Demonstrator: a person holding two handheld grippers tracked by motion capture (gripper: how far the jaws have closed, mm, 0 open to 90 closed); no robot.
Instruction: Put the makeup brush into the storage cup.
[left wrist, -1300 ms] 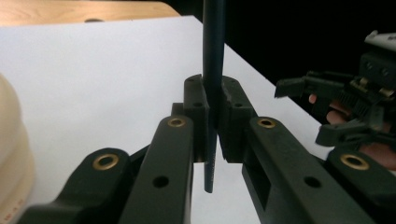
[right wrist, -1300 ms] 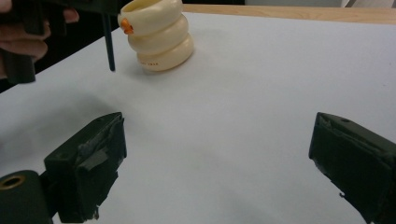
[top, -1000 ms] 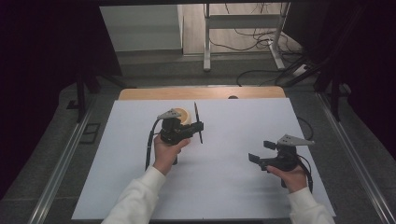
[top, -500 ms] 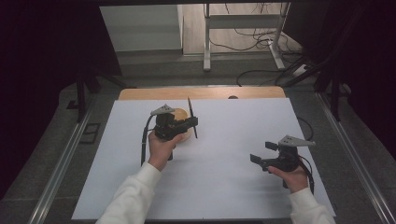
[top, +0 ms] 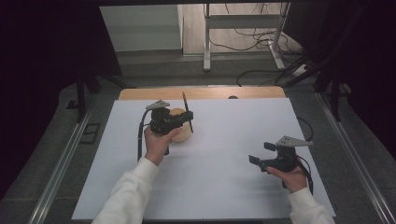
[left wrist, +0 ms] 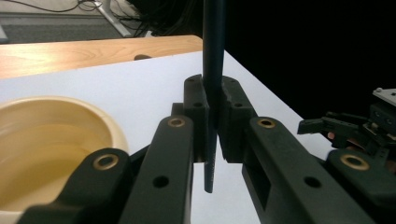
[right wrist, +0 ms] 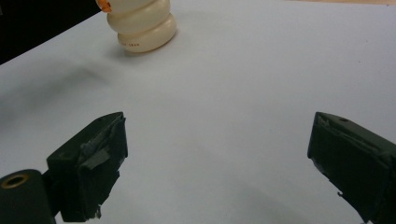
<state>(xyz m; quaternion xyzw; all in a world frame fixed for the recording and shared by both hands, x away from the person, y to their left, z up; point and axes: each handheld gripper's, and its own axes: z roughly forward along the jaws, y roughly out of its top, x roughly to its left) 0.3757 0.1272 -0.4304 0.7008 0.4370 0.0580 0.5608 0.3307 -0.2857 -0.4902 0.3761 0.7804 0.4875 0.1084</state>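
White paper sheet (top: 219, 158) covers most of the table in the high view, with a strip of bare wood (top: 140, 93) along its far edge; my landmark, the cream cup (top: 180, 133), sits on the sheet near that strip; my left gripper (top: 184, 122) hangs right over the cup, clamped on a thin dark stick (top: 187, 112) that stands nearly upright just beside the cup's right side; my left hand (top: 158, 142) grips from the near side, wrist bent, white sleeve trailing back; my right gripper (top: 259, 154) rests well apart from the cup, to its right and nearer me, pointing left.

Black jaws pinch the stick (left wrist: 214, 70) in the left gripper view; the cup's rim (left wrist: 112, 126) lies just left of them; the other gripper (left wrist: 345, 130) shows far right.

Pale sheet (right wrist: 233, 93) again in the right gripper view; my jaws stand wide apart, holding nothing; the ribbed cup (right wrist: 142, 25) stands far ahead, upper left.
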